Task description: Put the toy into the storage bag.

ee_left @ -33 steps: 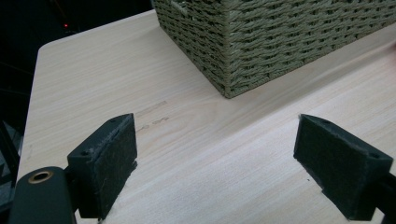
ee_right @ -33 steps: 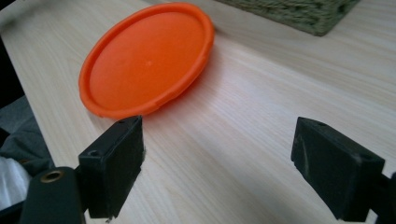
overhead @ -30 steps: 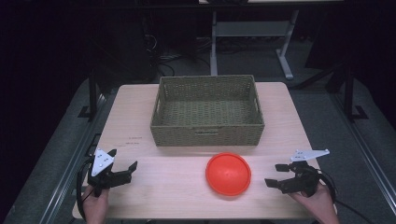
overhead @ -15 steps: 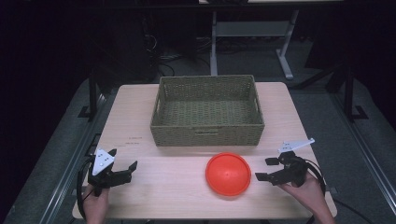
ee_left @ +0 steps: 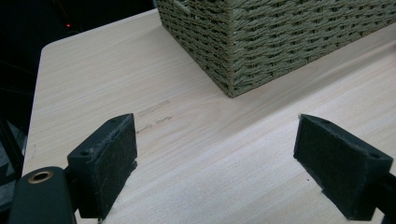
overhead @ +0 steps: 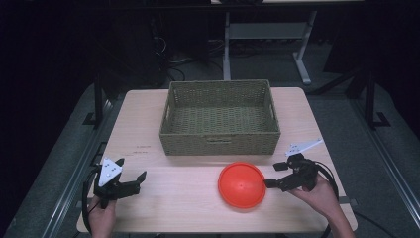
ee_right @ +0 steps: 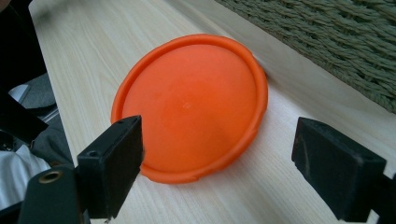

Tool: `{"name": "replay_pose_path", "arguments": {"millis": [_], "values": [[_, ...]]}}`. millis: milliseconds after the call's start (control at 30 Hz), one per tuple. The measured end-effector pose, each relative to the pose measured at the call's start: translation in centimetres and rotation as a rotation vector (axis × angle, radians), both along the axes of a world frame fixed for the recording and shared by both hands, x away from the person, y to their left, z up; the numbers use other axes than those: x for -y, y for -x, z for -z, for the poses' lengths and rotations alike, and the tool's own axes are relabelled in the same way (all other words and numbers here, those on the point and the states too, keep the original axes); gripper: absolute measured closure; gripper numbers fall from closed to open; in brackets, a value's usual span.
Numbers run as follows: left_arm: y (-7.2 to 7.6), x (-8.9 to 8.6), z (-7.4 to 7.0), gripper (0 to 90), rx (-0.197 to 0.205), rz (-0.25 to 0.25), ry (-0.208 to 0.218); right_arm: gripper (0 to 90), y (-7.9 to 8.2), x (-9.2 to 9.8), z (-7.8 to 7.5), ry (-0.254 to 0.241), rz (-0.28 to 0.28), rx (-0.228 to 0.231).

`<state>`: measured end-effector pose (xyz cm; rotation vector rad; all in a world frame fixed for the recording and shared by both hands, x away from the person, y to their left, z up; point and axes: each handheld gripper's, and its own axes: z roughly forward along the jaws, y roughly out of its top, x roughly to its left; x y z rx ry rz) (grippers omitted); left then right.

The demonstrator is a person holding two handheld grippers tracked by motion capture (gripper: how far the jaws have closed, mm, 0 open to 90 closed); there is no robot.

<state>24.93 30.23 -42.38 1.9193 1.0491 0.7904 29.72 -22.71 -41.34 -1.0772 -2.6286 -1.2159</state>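
Right hand-held gripper (overhead: 273,174) jaws apart beside orange plate (overhead: 242,184); faint table (overhead: 188,191) marks unreadable.

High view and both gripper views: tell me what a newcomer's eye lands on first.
The round orange plastic plate stands out, lying flat on the pale wooden table just in front of the rectangular woven wicker basket, which sits at the table's middle and looks empty. The right gripper hovers open at the plate's right edge, jaws spread wide. The left gripper rests open near the table's front left corner.
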Motion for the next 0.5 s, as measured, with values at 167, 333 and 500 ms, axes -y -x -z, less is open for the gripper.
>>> {"name": "replay_pose_path", "arguments": {"millis": [167, 333, 500], "values": [[0.0, 0.0, 0.0, 12.8, -0.001, 0.0, 0.005, 16.3, 0.0, -0.8, -0.4, 0.019, -0.014, 0.002], [0.0, 0.1, 0.0, 12.8, 0.0, 0.002, 0.0, 16.4, -0.4, -1.3, -0.3, 0.033, -0.024, -0.004], [0.0, 0.1, 0.0, 12.8, -0.004, 0.004, 0.001, 17.9, -0.8, -1.7, 0.0, 0.047, -0.022, -0.025]]}}
